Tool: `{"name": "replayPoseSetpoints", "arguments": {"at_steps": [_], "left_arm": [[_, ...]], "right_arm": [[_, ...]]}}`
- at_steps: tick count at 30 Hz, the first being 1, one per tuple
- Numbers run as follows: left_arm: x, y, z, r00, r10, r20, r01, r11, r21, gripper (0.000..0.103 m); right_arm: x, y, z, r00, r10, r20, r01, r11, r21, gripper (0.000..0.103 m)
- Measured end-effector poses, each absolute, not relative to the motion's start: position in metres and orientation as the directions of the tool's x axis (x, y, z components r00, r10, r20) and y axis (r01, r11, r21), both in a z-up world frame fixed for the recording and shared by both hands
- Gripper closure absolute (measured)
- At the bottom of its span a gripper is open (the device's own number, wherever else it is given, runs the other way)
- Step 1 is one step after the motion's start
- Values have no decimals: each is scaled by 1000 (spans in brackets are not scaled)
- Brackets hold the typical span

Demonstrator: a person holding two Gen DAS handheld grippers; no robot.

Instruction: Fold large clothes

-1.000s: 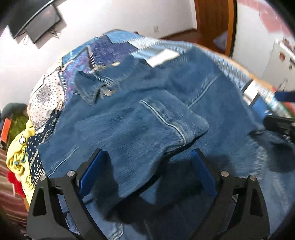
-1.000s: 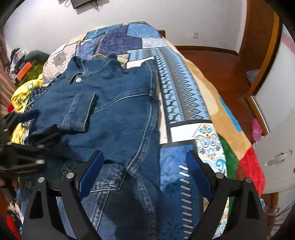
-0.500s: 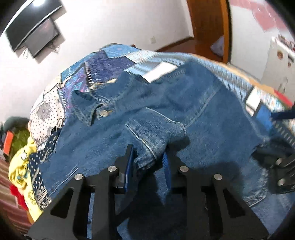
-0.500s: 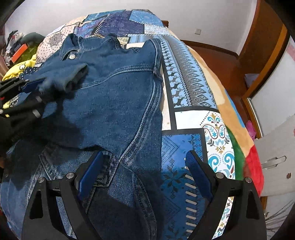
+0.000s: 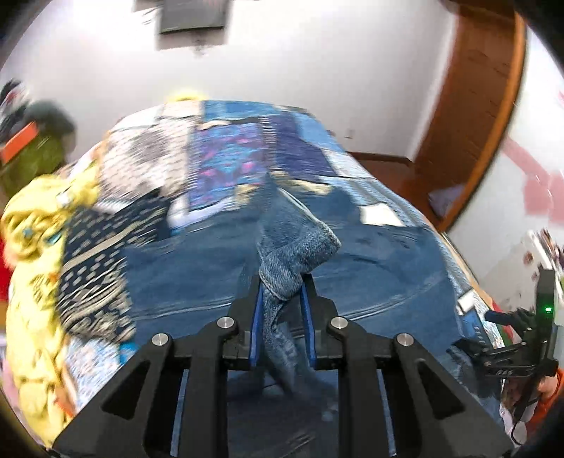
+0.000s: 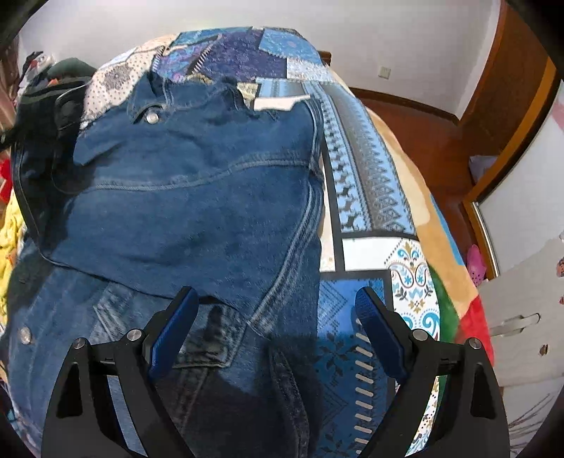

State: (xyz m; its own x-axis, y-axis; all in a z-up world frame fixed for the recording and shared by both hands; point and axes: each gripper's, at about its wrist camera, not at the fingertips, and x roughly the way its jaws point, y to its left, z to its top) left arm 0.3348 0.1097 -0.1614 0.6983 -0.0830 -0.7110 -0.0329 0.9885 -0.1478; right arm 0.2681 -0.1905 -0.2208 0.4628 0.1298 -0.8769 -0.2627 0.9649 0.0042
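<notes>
A dark blue denim jacket (image 6: 197,197) lies spread on a patchwork bedspread (image 6: 366,183), collar toward the far end. My left gripper (image 5: 282,285) is shut on the jacket's sleeve cuff (image 5: 299,253), which bunches up between the blue pads and is lifted off the jacket body (image 5: 370,267). My right gripper (image 6: 276,304) is open and empty, low over the jacket's right edge near a folded hem. The right gripper also shows at the right edge of the left wrist view (image 5: 518,348).
Yellow patterned clothes (image 5: 31,264) and a dotted dark cloth (image 5: 95,253) are piled at the bed's left side. A wooden door frame (image 5: 472,116) and a white cabinet (image 6: 528,267) stand to the right. A dark screen (image 5: 192,14) hangs on the far wall.
My left gripper closed on the sleeve cuff and has swung it up and away to the left; the view is blurred with motion. My right gripper moved slightly forward, still open.
</notes>
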Motion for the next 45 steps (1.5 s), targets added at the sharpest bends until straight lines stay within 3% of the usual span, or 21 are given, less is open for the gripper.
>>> {"name": "replayPoseSetpoints", "arguments": {"at_steps": [7,12,14,19,22,24,27,34,38,45], "left_arm": [[299,185,-208,647,-95,-756,-188,942,-278,83],[282,209,-256,562,-187,-806,-248,891,-380,83],[275,212,-267,547,-186,-816,-268,885,-381,77],[262,209,-277,522,-127,-844,-258,919,-298,66],[255,202,-275,486,10,-874,-257,957,-132,55],[248,201,-272,478,47,-877,-244,967,-80,55],[237,204,-262,495,49,-867,-228,971,-75,54],[213,203,-213,600,84,-795,-225,972,-67,33],[191,196,-188,650,113,-752,-222,974,-45,28],[150,187,-188,654,98,-750,-203,978,-50,16]], "right_arm": [[273,-177,-214,471,142,-871,-274,962,8,14],[277,-167,-226,423,145,-895,-289,957,18,14],[276,-165,-231,405,137,-904,-289,957,16,14],[270,-160,-240,380,105,-919,-288,958,-9,14],[264,-160,-240,380,99,-920,-281,960,-13,14],[259,-160,-236,390,97,-916,-276,961,-16,14],[251,-160,-225,427,85,-900,-276,960,-41,14],[224,-168,-177,581,53,-812,-251,961,-117,14],[208,-181,-156,642,50,-765,-221,968,-122,14],[174,-210,-150,643,60,-763,-187,979,-80,14]]}}
